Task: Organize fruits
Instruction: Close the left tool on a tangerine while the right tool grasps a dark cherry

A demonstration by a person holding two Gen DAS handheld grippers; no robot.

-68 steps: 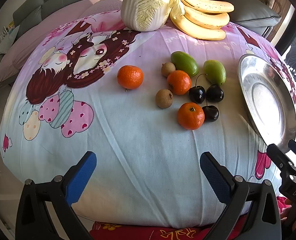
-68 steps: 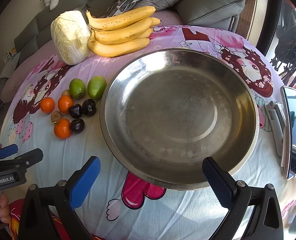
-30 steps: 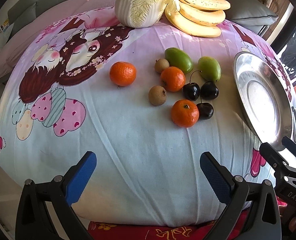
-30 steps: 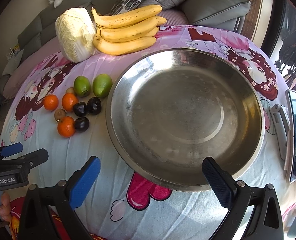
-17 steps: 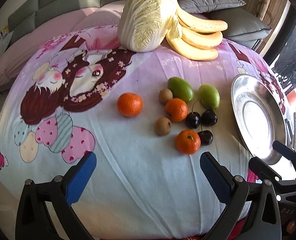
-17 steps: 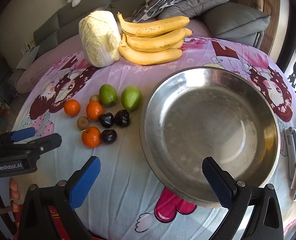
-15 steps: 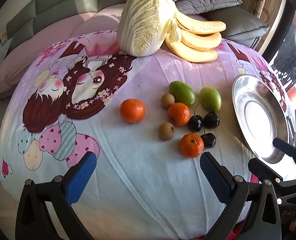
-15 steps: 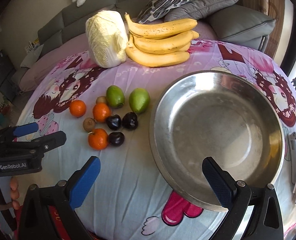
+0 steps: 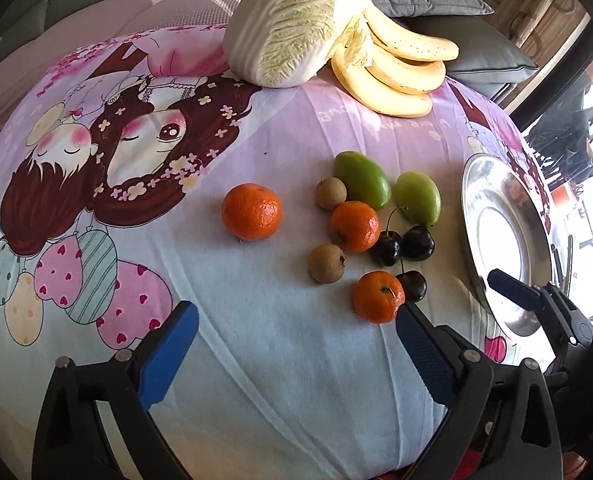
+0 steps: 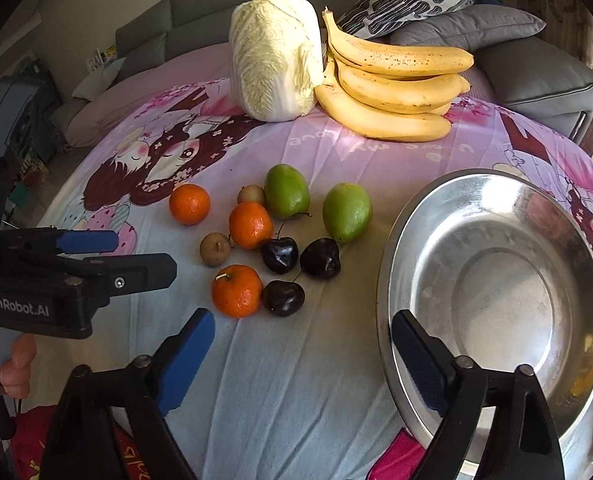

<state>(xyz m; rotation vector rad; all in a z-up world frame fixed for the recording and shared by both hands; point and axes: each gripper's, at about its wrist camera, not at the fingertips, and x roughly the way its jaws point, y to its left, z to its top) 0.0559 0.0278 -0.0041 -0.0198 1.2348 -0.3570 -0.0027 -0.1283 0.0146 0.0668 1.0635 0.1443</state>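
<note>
On the worktop [image 10: 296,380], under its cartoon cloth, the small fruit sit in a loose cluster left of the steel bowl [image 10: 492,280], which is empty.

The left tool [image 9: 296,344] hangs released over bare cloth, its jaws just narrowing with nothing between them. From it, the lone mandarin [image 9: 251,211] lies at about eleven o'clock, the nearest mandarin [image 9: 377,297] at one o'clock, just beside its right pad.

The right tool [image 10: 302,346] is likewise released, jaws just narrowing on nothing. That same nearest mandarin [image 10: 236,290] sits at eleven o'clock from it, touching a dark cherry [image 10: 283,297]; the bowl fills three o'clock.

Judged from this, the step is a first pick. It would go best by taking an outlying fruit, centring it between the pads and closing gently, since round fruit will roll on cloth. The cherries' stems cross, so lifting one may drag a neighbour.

The bananas [image 10: 392,84] and cabbage [image 10: 274,60] stand at twelve o'clock.

Readable writing: "GenRobot.AI" on the left tool's body in the right view, and "Love" upside down on the cloth below the bananas.
</note>
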